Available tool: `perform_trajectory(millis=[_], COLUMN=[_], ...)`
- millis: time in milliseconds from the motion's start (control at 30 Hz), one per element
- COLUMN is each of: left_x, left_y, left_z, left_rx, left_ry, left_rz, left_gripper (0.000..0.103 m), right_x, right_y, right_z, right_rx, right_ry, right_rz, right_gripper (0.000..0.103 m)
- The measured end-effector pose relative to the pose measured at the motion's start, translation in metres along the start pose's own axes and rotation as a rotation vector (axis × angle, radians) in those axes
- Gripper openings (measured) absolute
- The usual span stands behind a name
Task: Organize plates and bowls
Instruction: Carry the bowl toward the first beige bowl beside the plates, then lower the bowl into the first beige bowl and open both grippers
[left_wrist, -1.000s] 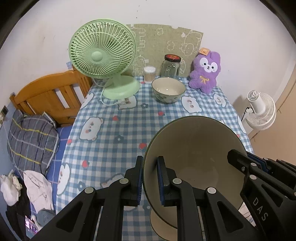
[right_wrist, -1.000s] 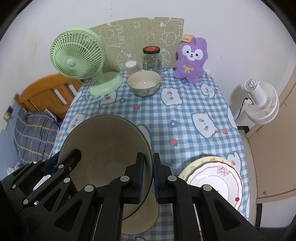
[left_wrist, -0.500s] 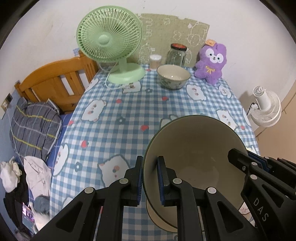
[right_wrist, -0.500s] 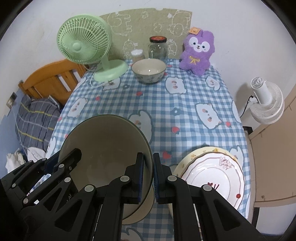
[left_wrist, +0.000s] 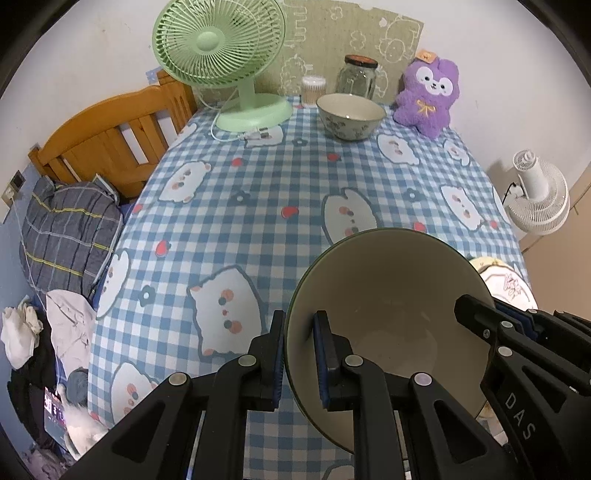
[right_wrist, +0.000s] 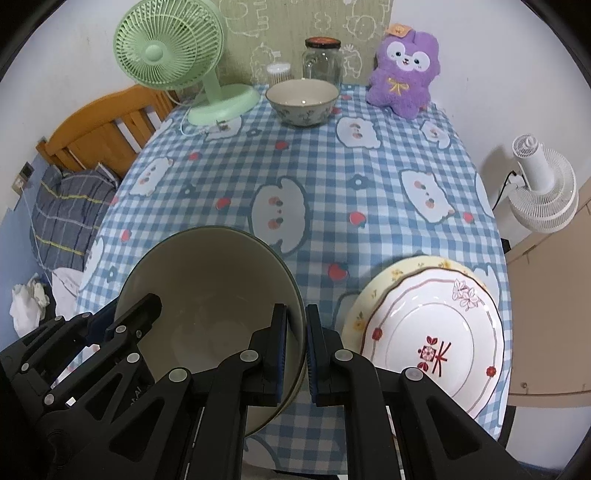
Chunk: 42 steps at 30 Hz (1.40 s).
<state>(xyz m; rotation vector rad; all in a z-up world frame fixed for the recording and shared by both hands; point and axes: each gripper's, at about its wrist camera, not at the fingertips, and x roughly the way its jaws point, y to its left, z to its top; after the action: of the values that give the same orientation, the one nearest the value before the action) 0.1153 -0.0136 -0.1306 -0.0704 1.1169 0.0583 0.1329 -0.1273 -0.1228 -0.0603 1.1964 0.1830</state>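
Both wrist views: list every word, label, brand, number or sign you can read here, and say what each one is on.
"DAS": raised letters on the side of the right gripper, seen in the left wrist view; the gripper's body cuts it off, so it may be part of a longer word.
Red character-like mark on the white plate: decorative, I cannot read it.
Glass jar lid: no legible text.
Orange tag on the purple plush toy: too small to read.

Legible markings: one item.
"DAS" in pale capitals, reading lengthwise along the black body of the right gripper (left_wrist: 495, 317), seen from the left wrist.
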Motion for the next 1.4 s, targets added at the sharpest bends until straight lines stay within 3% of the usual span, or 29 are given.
perform_trajectory(millis=[567, 1400], left_x=[0.025, 0.034], left_y=[0.0, 0.003], left_z=[-0.015, -0.012], left_rx=[0.019, 0.04], left_ry=[0.075, 0.08], left_rz=[-0.011, -0.018], left_gripper=[0.011, 0.015], right_x=[0.027, 0.038], right_y=[0.001, 0.002], right_z=[-0.014, -0.015], right_rx=[-0.01, 0.04], right_ry=[0.077, 0.102], right_rz=[-0.02, -0.033], right_gripper=[0.012, 0.012])
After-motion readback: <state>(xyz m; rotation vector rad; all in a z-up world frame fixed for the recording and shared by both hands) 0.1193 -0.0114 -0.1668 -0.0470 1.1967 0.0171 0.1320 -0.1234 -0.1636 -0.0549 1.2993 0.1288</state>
